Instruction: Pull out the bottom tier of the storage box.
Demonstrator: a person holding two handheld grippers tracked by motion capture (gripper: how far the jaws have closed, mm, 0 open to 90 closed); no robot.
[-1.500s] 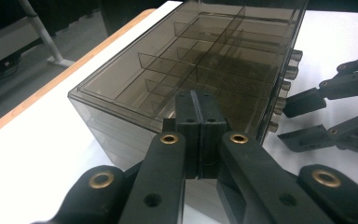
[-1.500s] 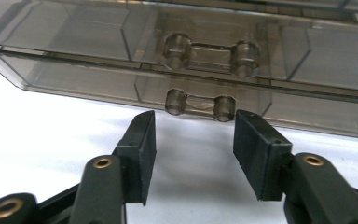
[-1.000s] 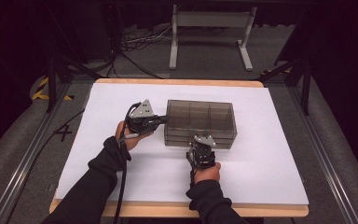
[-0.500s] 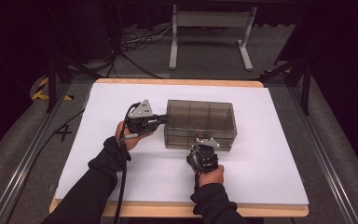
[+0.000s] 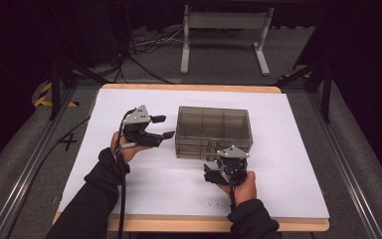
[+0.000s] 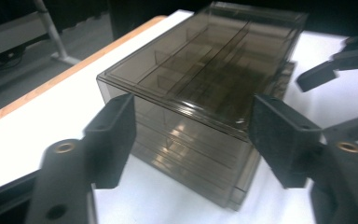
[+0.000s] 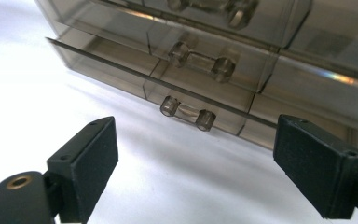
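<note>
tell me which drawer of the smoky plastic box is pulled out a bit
The bottom drawer: its front and clear handle jut out past the two drawers above, which sit flush in the box.

- smoky translucent plastic drawer box (image 5: pixel 214 130) stands upright mid-table on white paper; stacked drawers face the person
- lowest drawer (image 7: pixel 168 88), with its clear bar handle, sticks slightly out

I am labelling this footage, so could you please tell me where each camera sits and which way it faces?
High view: above the person's side, looking forward and down on the table; both forearms and hand-held grippers show.
Left gripper view: rides the left hand-held gripper, facing the drawer box end-on; its two jaws show.
Right gripper view: rides the right hand-held gripper, facing the drawer handles.
All three views share the drawer box.
</note>
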